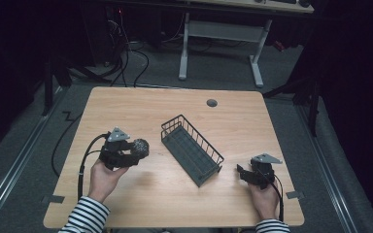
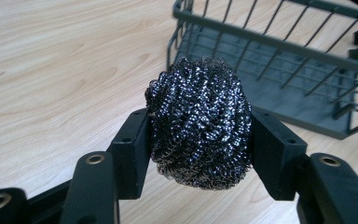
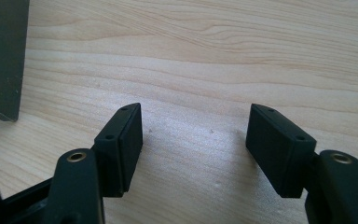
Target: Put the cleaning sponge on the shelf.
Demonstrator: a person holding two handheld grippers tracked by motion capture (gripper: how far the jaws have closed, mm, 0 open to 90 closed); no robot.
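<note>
A person in striped sleeves works at a light wooden table (image 1: pixel 141 104), a two-jaw gripper in each hand. The left gripper (image 2: pixel 199 140) is clamped on a ball of dark steel-wool scourer (image 2: pixel 199 123), its two black jaws pressed against the ball's opposite sides; the wad bulges out above and below them and sits raised off the tabletop. In the high view the same scourer (image 1: pixel 140 147) shows at the tip of the left gripper (image 1: pixel 135 153), which the person's left hand (image 1: pixel 104 177) grips from behind, a black cable trailing back from it along the table.

Just ahead of that gripper, and slightly to its right, stands a dark grey wire basket (image 2: pixel 279 44), a long open-topped tray with thin upright bars and a solid floor. Seen from above, the basket (image 1: pixel 193 127) lies slantwise across the middle of the table, between the two grippers and touching neither.

The right gripper (image 3: pixel 193 140) hangs over bare wood with its jaws spread wide apart and nothing between them. A dark corner of the basket (image 3: pixel 2 56) sits ahead of it to its left. From above, the right gripper (image 1: pixel 244 173) points toward the near end of the basket, held by the right hand (image 1: pixel 264 196), close to the table's edge.
</note>
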